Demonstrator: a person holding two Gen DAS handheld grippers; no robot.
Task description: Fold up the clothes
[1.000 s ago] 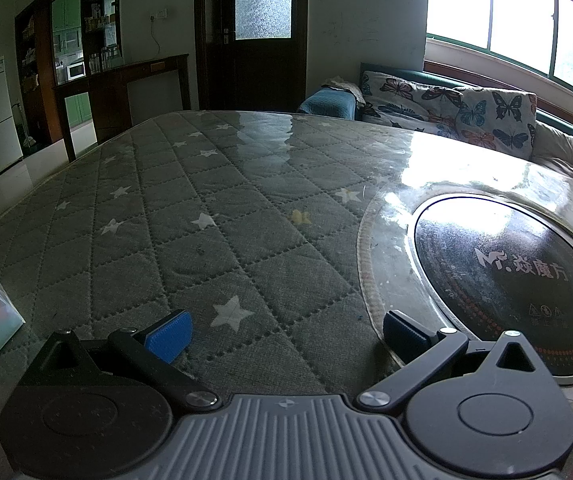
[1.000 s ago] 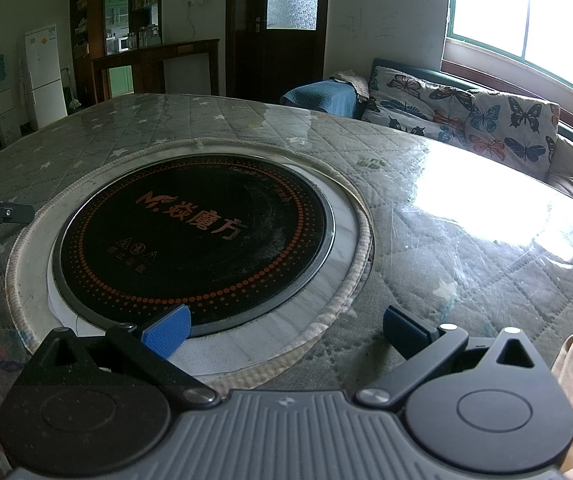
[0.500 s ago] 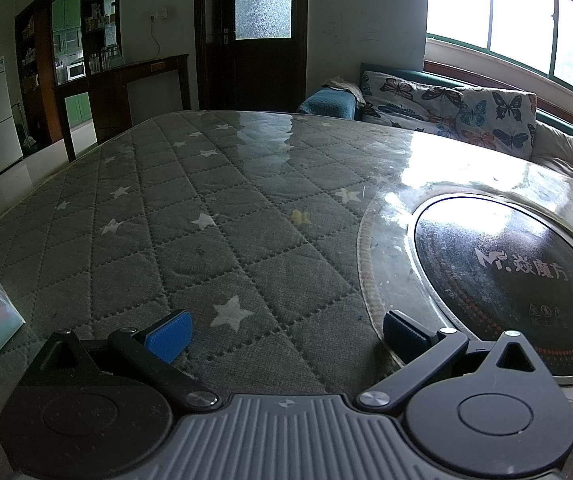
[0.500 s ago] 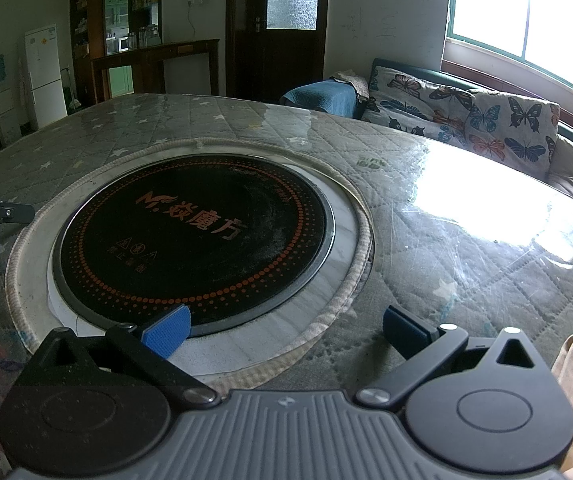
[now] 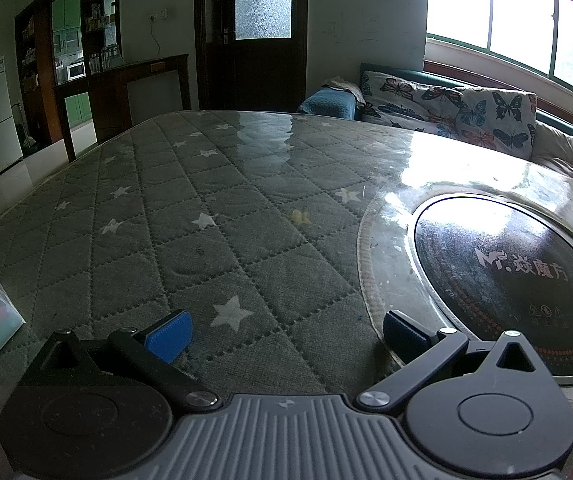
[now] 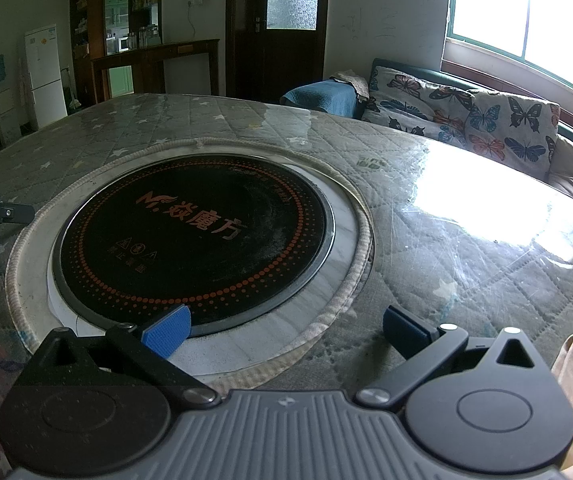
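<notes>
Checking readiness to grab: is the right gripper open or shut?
Open. The right gripper has its blue pads spread wide apart with nothing between them, only the table and cooktop beyond.

Left gripper (image 5: 284, 334) and right gripper (image 6: 284, 332): black linkage arms with silver pivot screws, round black hubs, ribbed grey housing, and textured blue pads (image 5: 169, 335).
</notes>
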